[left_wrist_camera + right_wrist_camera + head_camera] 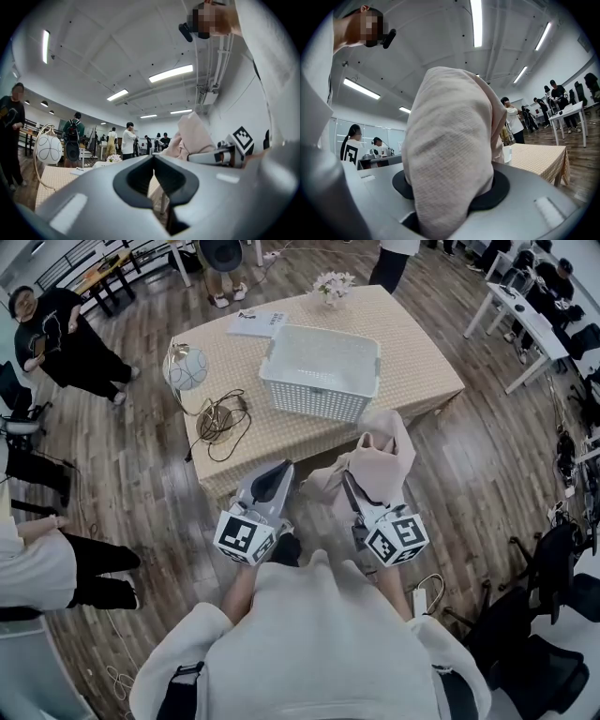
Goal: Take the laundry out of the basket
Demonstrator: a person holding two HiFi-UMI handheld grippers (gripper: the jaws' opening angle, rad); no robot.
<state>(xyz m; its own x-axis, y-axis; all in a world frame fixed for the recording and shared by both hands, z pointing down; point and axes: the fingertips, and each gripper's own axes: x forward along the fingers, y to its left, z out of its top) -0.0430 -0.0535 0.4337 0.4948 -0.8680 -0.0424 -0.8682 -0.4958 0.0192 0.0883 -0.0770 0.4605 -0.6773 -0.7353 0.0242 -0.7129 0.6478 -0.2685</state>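
The white slatted laundry basket [319, 371] stands on the table with the beige checked cloth [412, 352], and I see nothing inside it. My right gripper [350, 480] is lifted in front of the table's near edge, shut on a pale pink-beige garment [382, 454] that bunches above the jaws. That garment [450, 150] fills the right gripper view, pinched in the right gripper [449, 206]. My left gripper [280, 471] hangs beside it, shut and holding nothing. The left gripper [153, 161] points at the room, with the garment [192, 136] to its right.
On the table stand a round white lamp [186, 368], a coil of cable [220, 418], a paper sheet [255, 322] and a small flower pot [333, 284]. People stand at the left and the far end. White desks [525, 320] and office chairs are at the right.
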